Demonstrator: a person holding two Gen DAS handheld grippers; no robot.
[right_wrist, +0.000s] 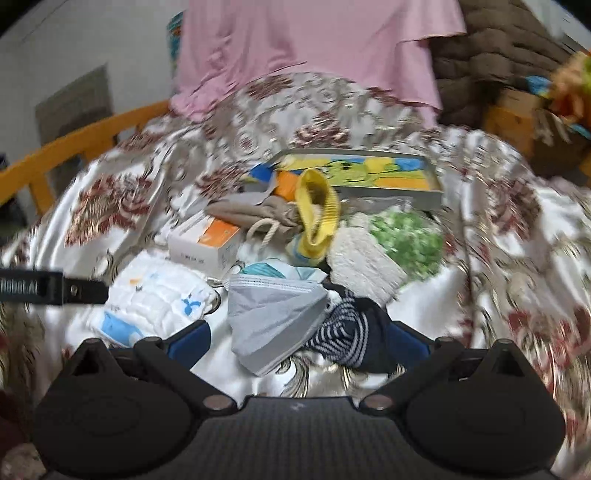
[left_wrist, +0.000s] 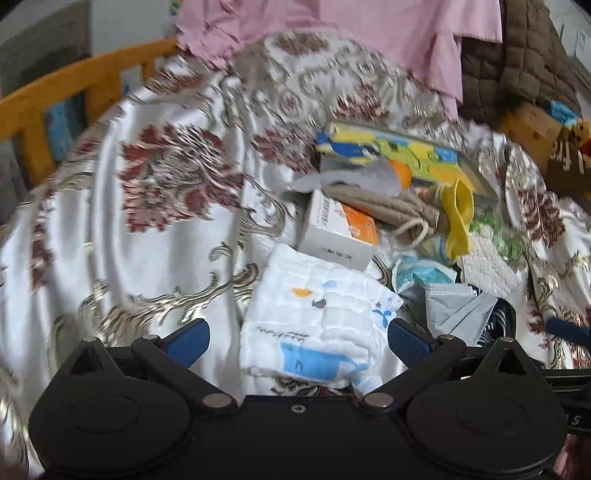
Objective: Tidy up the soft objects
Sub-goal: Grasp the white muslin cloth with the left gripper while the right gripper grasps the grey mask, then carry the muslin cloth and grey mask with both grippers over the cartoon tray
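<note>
White satin bedcover with dark red and gold flowers [left_wrist: 155, 236] lies rumpled under everything in the left wrist view, and a heap of small things sits on it. The left gripper [left_wrist: 298, 336] hangs low over the near end of that heap with its blue-padded fingers [left_wrist: 188, 338] spread wide, gripping nothing; between them lies a folded white muslin cloth printed with a blue whale [left_wrist: 317, 325]. Just beyond the cloth is a white and orange cardboard box [left_wrist: 340, 232], and behind that a beige drawstring bag [left_wrist: 391, 206], a yellow knitted sock [left_wrist: 460, 218] and a flat picture box in yellow, blue and green [left_wrist: 402, 151]. A grey face mask [left_wrist: 458, 306] lies to the right of the cloth. A pink sheet [left_wrist: 369, 33] hangs at the back, and an orange wooden rail [left_wrist: 74, 88] runs along the left.

From the right wrist view, the right gripper [right_wrist: 298, 336] is likewise parted and empty, its fingers [right_wrist: 190, 339] on either side of the grey face mask [right_wrist: 273, 317] and a navy sock with white stripes [right_wrist: 351, 336], which touches the mask's right edge. The whale cloth [right_wrist: 155, 299] lies to the left, with the tip of the other tool just above it. Further back are a white knitted cloth [right_wrist: 365, 262], something fuzzy and green [right_wrist: 406, 240], blurred, and the yellow sock [right_wrist: 319, 210] in front of the picture box [right_wrist: 369, 173].
</note>
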